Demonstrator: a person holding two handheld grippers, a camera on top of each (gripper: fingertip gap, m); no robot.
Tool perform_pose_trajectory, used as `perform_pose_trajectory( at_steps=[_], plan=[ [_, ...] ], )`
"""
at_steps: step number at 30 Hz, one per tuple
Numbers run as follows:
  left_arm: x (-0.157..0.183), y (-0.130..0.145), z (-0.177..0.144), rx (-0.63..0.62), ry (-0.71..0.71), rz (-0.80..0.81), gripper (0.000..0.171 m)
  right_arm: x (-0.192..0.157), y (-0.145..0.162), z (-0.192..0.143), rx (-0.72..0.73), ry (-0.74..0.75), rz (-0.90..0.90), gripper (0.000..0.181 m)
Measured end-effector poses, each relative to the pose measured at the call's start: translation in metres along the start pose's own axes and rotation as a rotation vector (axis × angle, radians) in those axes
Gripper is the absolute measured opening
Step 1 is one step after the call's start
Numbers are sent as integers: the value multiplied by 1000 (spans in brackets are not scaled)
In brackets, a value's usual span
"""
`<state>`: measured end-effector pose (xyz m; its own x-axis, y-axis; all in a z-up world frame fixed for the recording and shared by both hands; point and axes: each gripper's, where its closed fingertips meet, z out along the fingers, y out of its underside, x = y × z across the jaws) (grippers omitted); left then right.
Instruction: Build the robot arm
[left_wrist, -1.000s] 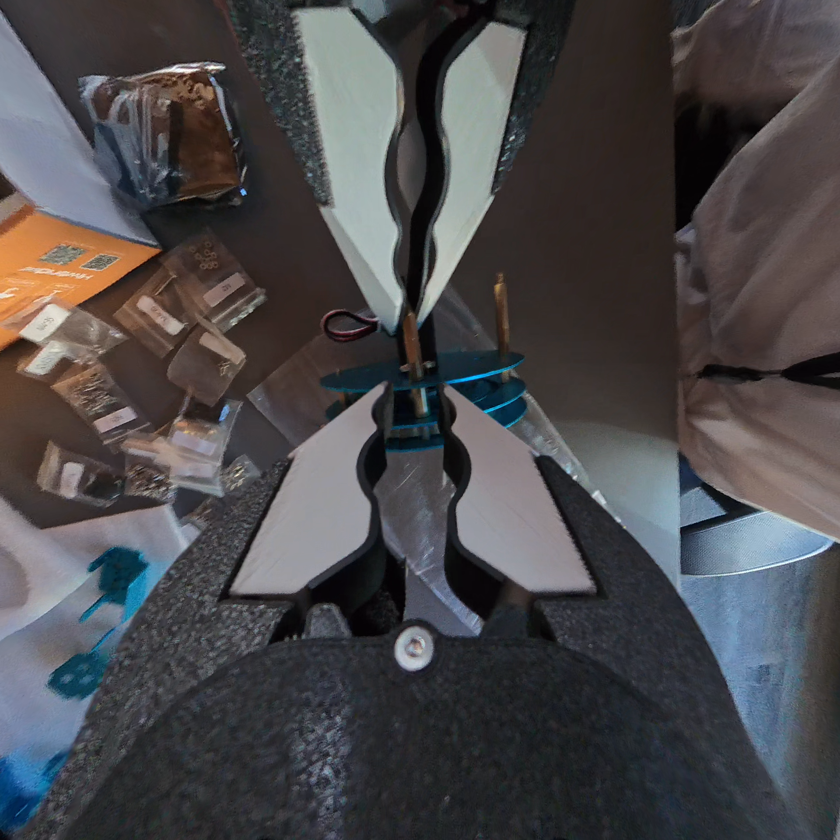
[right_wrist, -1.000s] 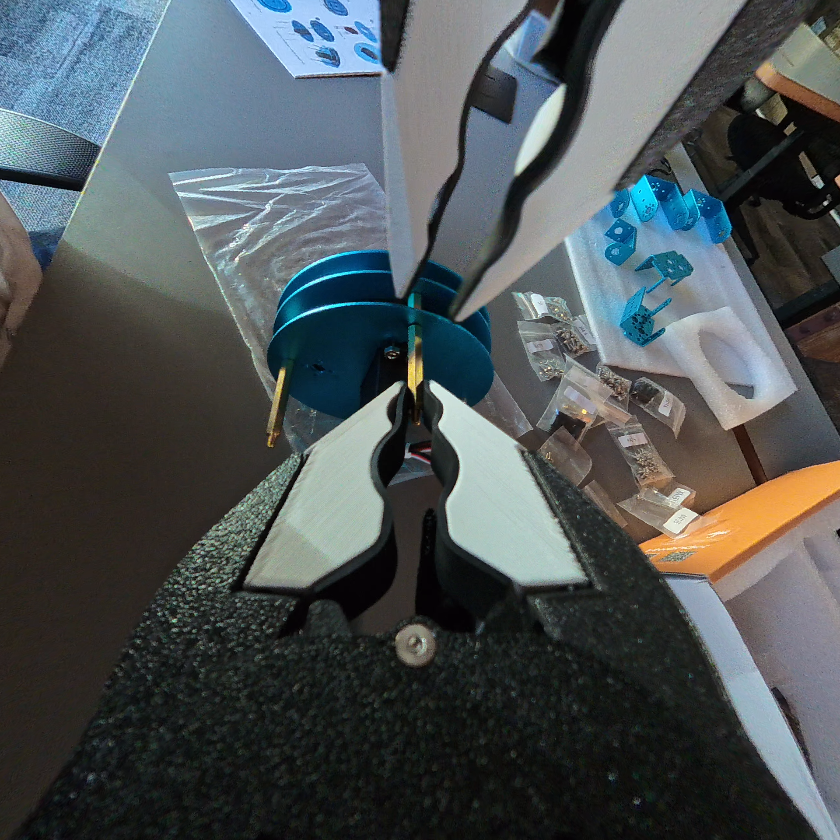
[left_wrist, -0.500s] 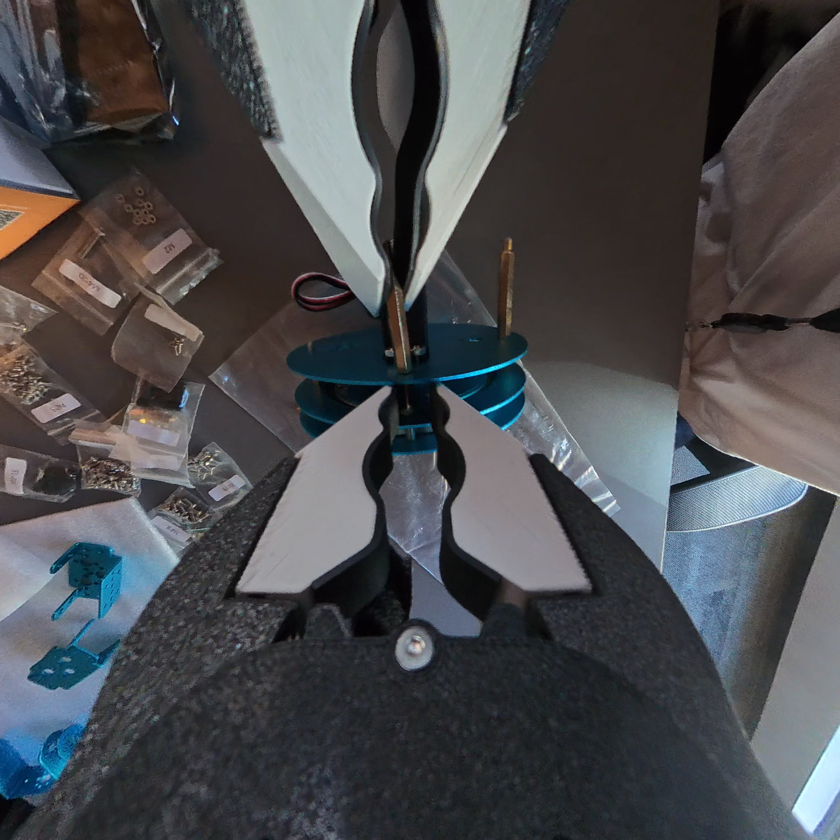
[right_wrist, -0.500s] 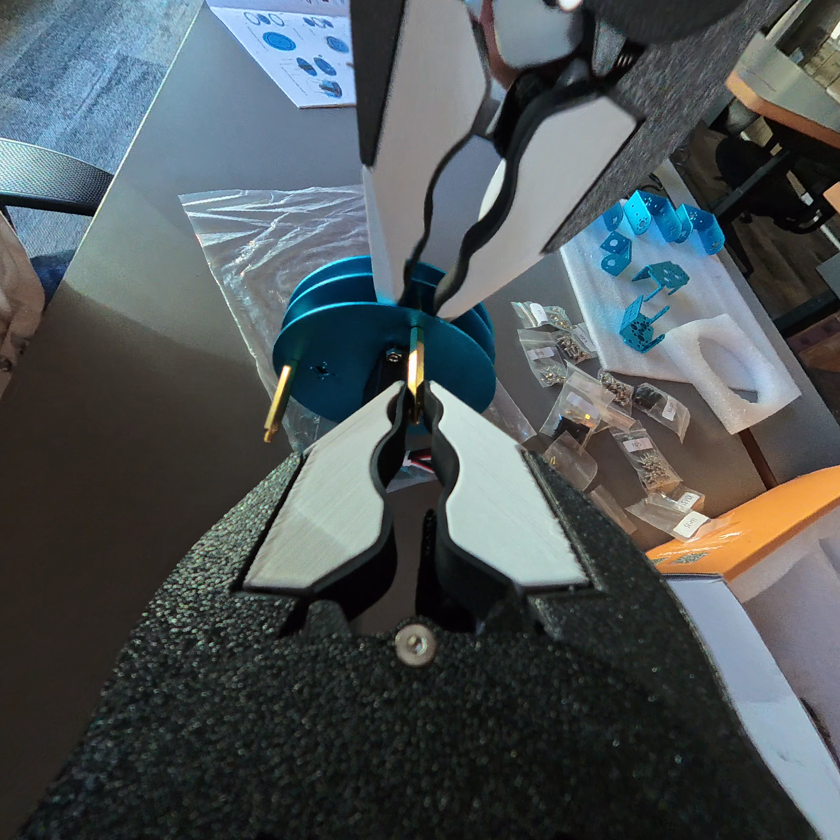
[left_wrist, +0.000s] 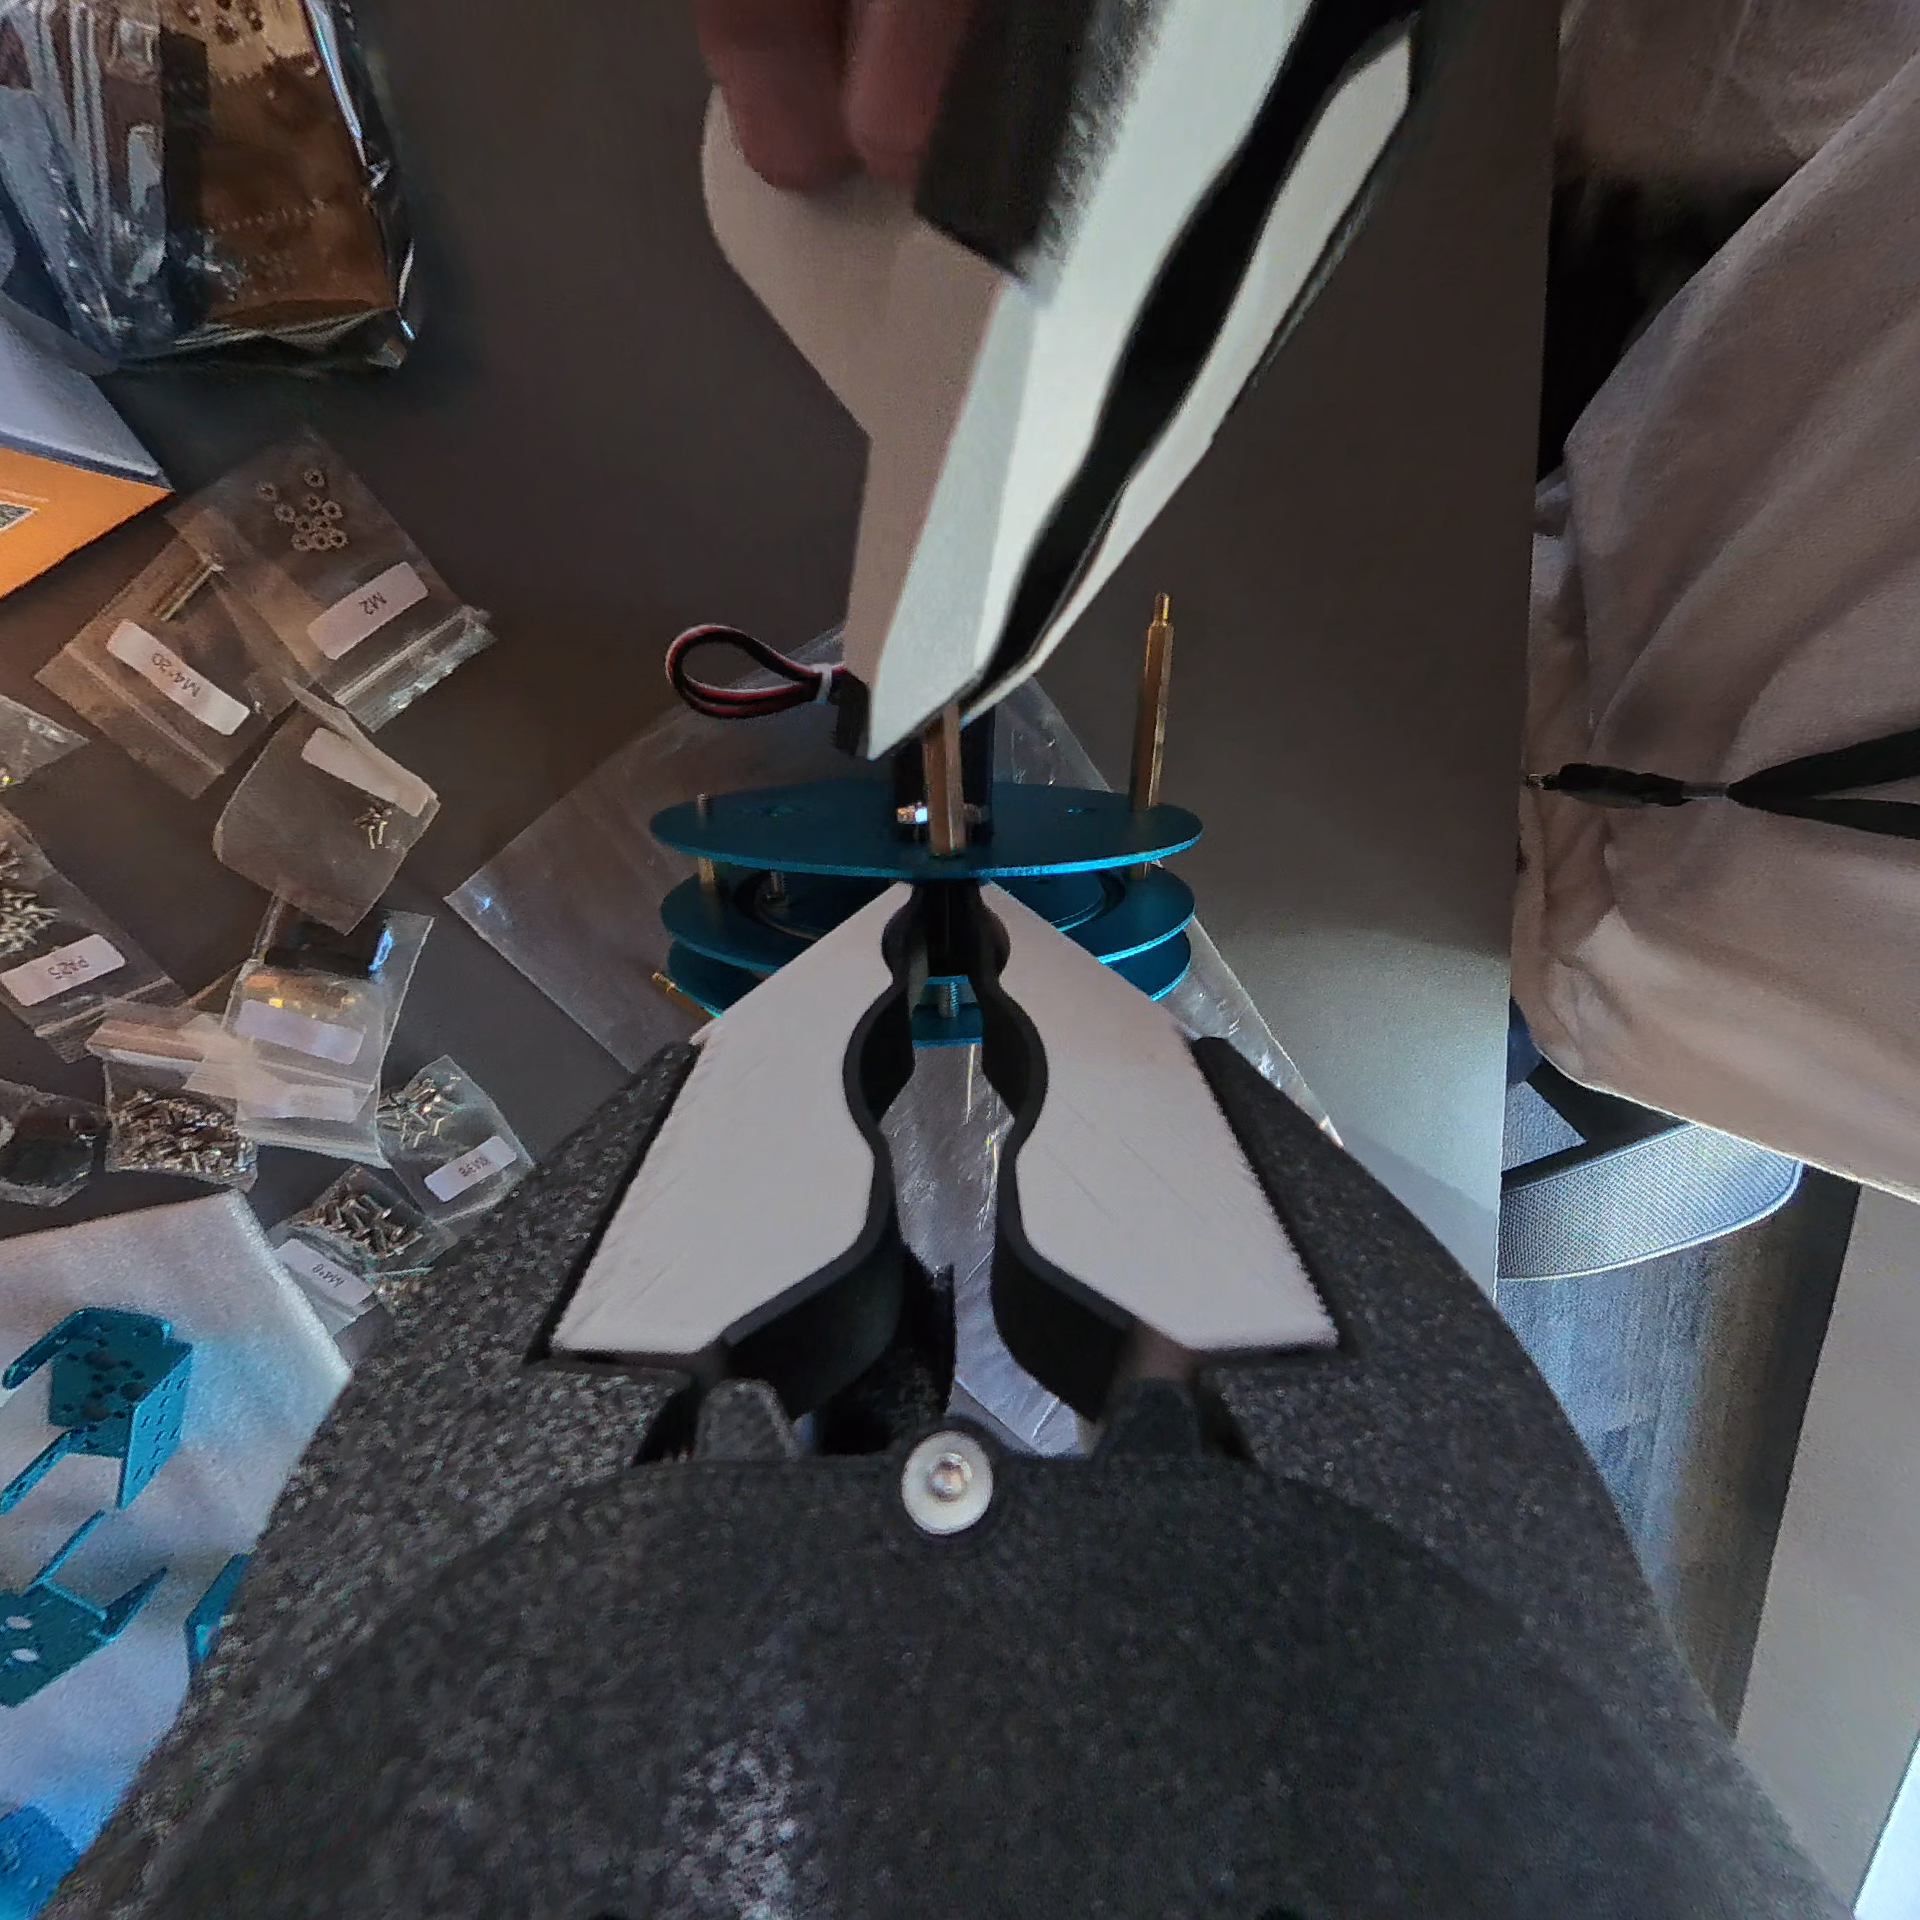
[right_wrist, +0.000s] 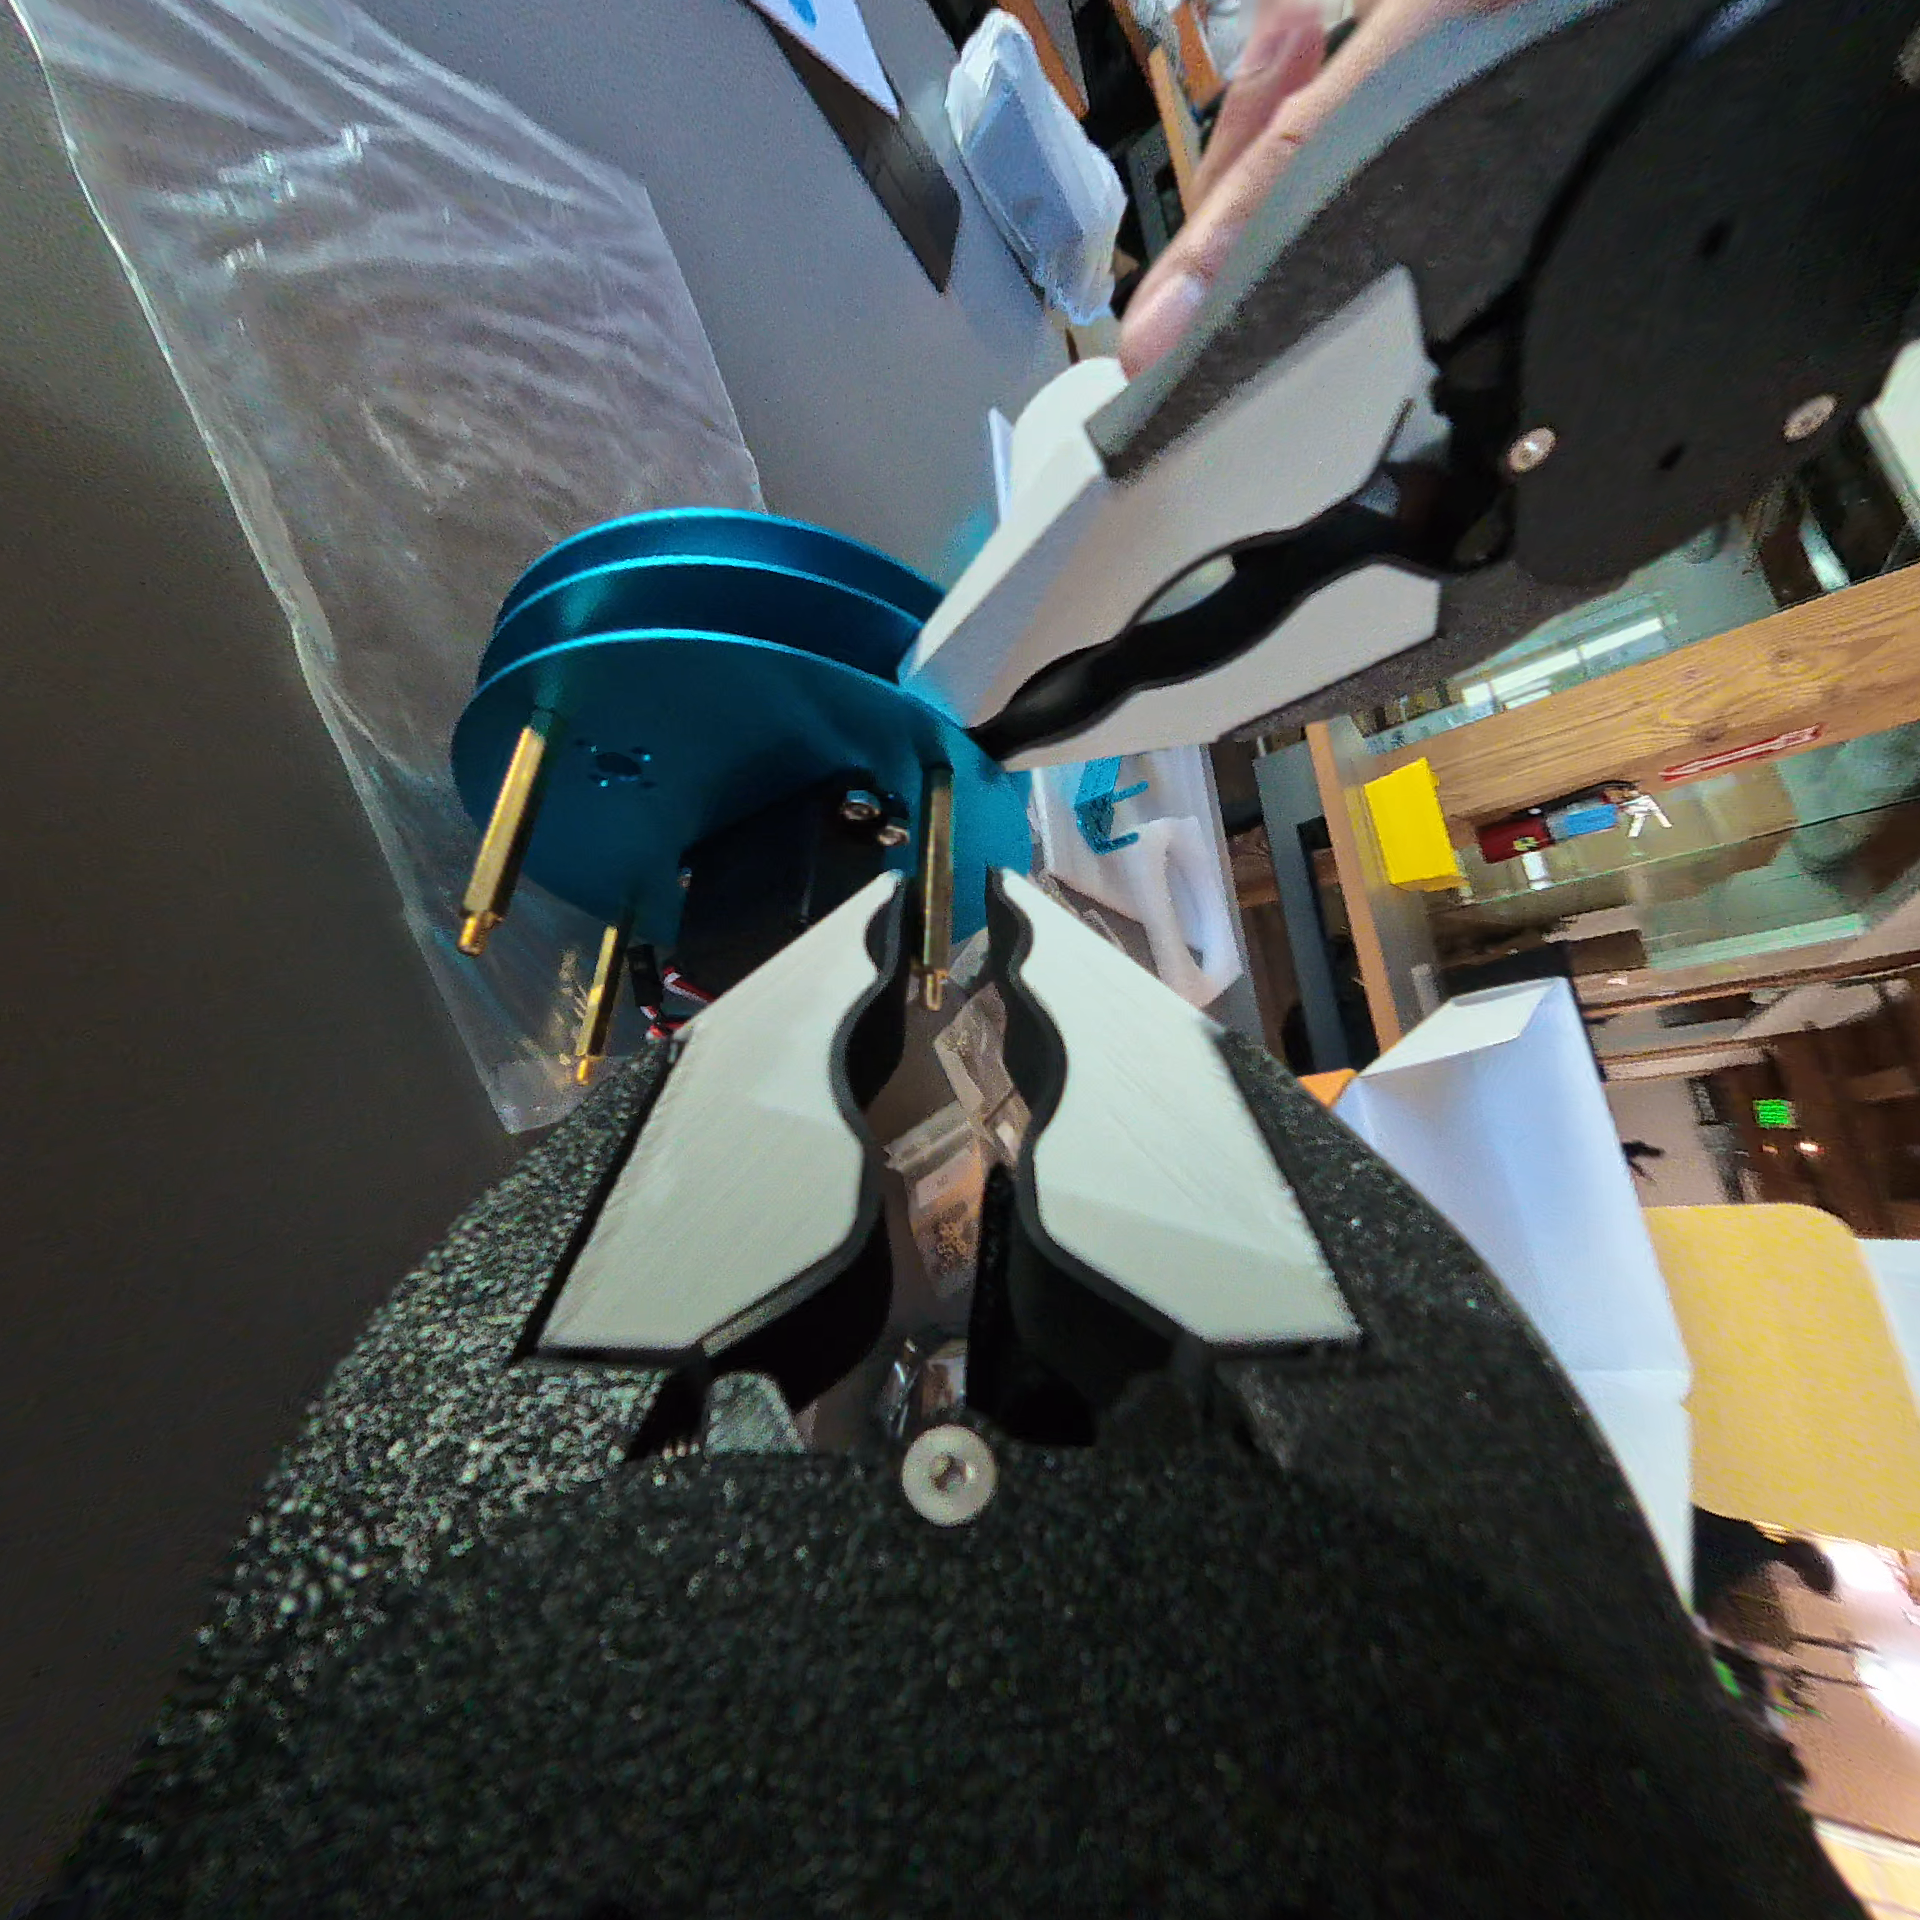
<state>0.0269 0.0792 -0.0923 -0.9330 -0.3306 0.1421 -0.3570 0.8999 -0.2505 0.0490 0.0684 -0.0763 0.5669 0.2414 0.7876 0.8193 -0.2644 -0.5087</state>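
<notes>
The stack of round blue metal discs (left_wrist: 810, 831) stands over a clear plastic bag (left_wrist: 561, 894) on the grey table (left_wrist: 1351, 520). Seen from the left wrist its long axis is upright: the discs lie level and its brass standoffs point straight up. From the right wrist those posts point toward the camera and down to the left. The left gripper (left_wrist: 940, 909) reaches in from the side, just under the top disc. Its jaws are close together about a dark part there, but I cannot tell whether they clamp it. The right gripper (right_wrist: 940, 894) comes at the stack end-on. Its jaws are parted, with one brass standoff (right_wrist: 935, 883) between them and a gap on either side. A second standoff (left_wrist: 1155, 717) stands free near the disc's far rim. A looped red, white and black lead (left_wrist: 727, 665) curls out beside the stack. Small zip bags of screws and nuts (left_wrist: 312, 582) lie well to the left, each with a white printed label. Beyond them is the corner of an orange box (left_wrist: 62, 520). Blue brackets (left_wrist: 94, 1392) rest on white foam (left_wrist: 156, 1278).
</notes>
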Motion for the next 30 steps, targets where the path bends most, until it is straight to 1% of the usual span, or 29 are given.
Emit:
perform_pose_trajectory(
  at_steps=[1, 4, 5, 7, 10, 12, 14, 16, 18, 19, 20, 21, 23, 25, 27, 29, 30],
  plan=[
    [0, 0, 0, 2, 1, -2, 4, -1, 0, 1, -20, 10, -29, 4],
    [-3, 0, 0, 8, -10, -3, 4, 2, 3, 2, -117, 51, -111, 4],
    [-3, 0, -1, 11, -12, 1, 4, 1, 3, 1, -140, 24, -68, 3],
    [0, -1, 0, 19, -19, 19, 4, -4, 1, -1, -128, -99, 151, 3],
    [4, -4, 1, 26, -36, 52, 4, -13, -3, -6, -81, -362, 583, 3],
    [5, -5, 1, 23, -40, 71, 4, -17, -6, -9, -81, -501, 848, 4],
    [4, -5, 1, 23, -52, 75, 4, -18, -9, -11, -95, -641, 1168, 4],
    [5, -6, 2, 26, -50, 91, 4, -20, -14, -14, -77, -813, 1458, 2],
    [7, -7, 2, 30, -57, 103, 4, -20, -16, -18, -42, -959, 1675, 3],
    [7, -8, 2, 33, -61, 103, 4, -19, -16, -18, -25, -970, 1706, 3],
    [7, -9, 2, 35, -66, 100, 4, -18, -14, -17, -14, -922, 1639, 3],
    [7, -9, 2, 39, -64, 95, 4, -18, -12, -18, -15, -846, 1499, 7],
    [7, -8, 2, 47, -59, 98, 5, -13, -9, -21, -30, -647, 1175, 29],
    [8, -8, 2, 49, -59, 99, 5, -6, -7, -24, -56, -435, 846, 23],
    [8, -9, 3, 47, -58, 100, 5, -5, -6, -24, -90, -285, 559, 22],
    [9, -9, 3, 45, -57, 100, 4, -12, 0, -21, -161, -205, 324, 20],
    [9, -9, 3, 45, -54, 98, 4, -13, 2, -19, -183, -161, 241, 20]
  ],
)
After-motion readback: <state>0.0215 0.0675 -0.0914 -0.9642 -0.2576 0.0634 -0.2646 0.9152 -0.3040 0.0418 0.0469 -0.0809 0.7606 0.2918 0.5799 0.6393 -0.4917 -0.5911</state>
